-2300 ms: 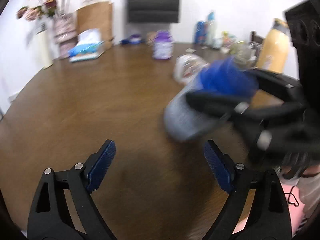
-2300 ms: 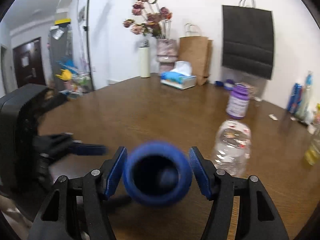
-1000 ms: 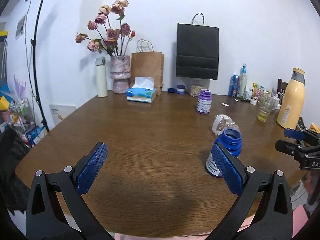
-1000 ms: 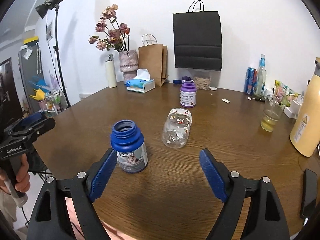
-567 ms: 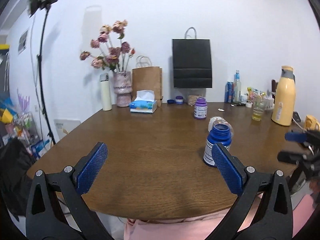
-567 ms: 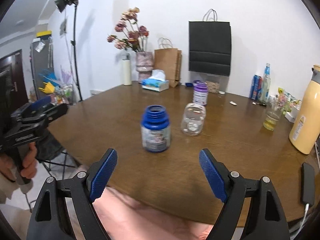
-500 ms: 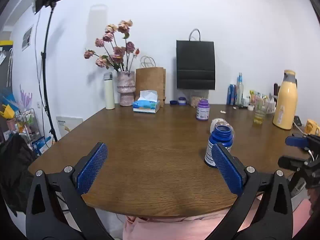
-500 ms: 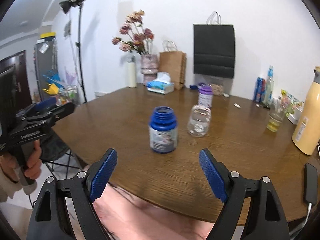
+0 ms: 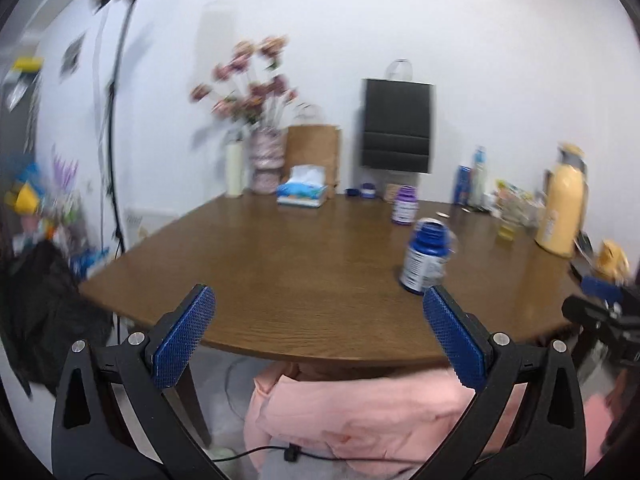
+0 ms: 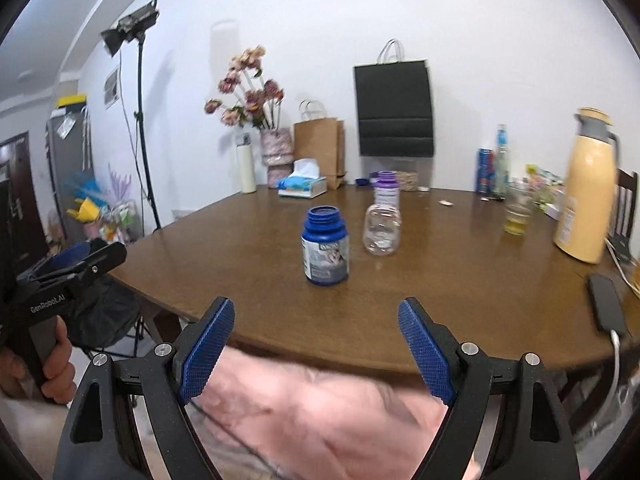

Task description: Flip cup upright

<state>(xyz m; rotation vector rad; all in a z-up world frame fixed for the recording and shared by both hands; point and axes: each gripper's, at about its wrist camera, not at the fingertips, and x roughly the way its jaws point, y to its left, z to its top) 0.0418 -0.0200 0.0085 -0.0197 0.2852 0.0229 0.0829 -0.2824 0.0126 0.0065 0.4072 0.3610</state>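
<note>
A blue open-mouthed bottle with a white label [image 10: 325, 246] stands upright near the front of the brown table [image 10: 460, 280]; in the left wrist view the same blue bottle [image 9: 425, 258] is right of centre. A clear plastic jar [image 10: 382, 230] lies on its side just behind it. My right gripper [image 10: 316, 354] is open and held back past the table's front edge, above pink clothing. My left gripper [image 9: 320, 336] is open too, also off the table edge. Nothing sits between either pair of fingers.
A purple jar [image 10: 386, 188], a tissue box [image 10: 302, 186], a vase of flowers [image 10: 276, 152], paper bags, cans, a glass [image 10: 516, 210] and a yellow flask [image 10: 586, 188] crowd the table's back and right. A phone [image 10: 606, 300] lies at the right edge. A light stand [image 10: 138, 112] is at the left.
The right gripper set the blue bottle upright and let go. Both grippers have since pulled back off the table, toward the person's lap.
</note>
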